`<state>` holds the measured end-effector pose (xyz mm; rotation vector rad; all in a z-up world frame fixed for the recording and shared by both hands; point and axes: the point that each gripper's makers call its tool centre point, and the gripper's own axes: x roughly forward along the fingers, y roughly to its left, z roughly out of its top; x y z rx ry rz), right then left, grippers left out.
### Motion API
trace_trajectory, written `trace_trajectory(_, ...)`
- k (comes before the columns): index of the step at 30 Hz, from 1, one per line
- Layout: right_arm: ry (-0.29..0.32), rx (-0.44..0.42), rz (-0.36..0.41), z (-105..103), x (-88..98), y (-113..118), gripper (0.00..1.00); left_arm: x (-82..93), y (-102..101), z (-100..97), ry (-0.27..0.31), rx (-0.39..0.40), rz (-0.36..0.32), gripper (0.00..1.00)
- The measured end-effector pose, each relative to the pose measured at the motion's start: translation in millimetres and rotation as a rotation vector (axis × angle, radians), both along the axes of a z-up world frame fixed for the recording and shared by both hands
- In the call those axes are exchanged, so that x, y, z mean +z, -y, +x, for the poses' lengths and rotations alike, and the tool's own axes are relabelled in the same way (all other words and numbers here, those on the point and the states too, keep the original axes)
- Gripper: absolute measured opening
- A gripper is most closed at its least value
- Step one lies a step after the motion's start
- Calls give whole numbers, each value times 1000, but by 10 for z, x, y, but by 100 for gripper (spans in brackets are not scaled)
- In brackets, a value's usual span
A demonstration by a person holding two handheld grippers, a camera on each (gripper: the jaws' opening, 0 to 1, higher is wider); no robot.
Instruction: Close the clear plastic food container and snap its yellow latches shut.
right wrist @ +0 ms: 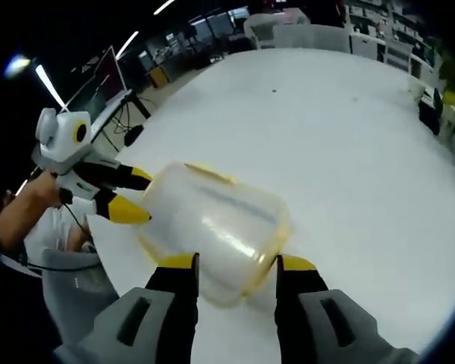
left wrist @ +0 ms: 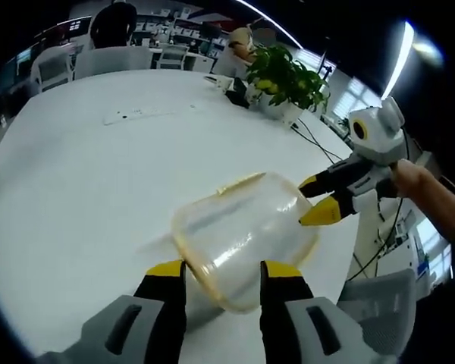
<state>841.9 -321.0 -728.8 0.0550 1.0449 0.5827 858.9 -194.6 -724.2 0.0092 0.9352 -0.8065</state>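
Item: container (left wrist: 243,235), clear, yellow-rimmed, on the white counter (left wrist: 83,189) near its edge. Left gripper (left wrist: 223,274): fingers spread, one on each side of the container's near end (contact cannot be told). Right gripper (right wrist: 235,267): the same at the opposite end. Long axis runs gripper to gripper; both equally near. Plant (left wrist: 287,76) well apart.

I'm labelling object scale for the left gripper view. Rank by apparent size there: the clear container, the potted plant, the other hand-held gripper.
1. Clear container, largest, though it is nearest the camera.
2. and 3. Potted plant and right hand-held gripper look alike in extent; the plant is farther off, so no firm ranking.
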Motion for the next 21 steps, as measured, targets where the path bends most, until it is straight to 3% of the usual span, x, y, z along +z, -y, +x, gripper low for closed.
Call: trace_trajectory(21,11,-13,41,-273,37,-237,36,7,-236,-250,-15,-19,22,32)
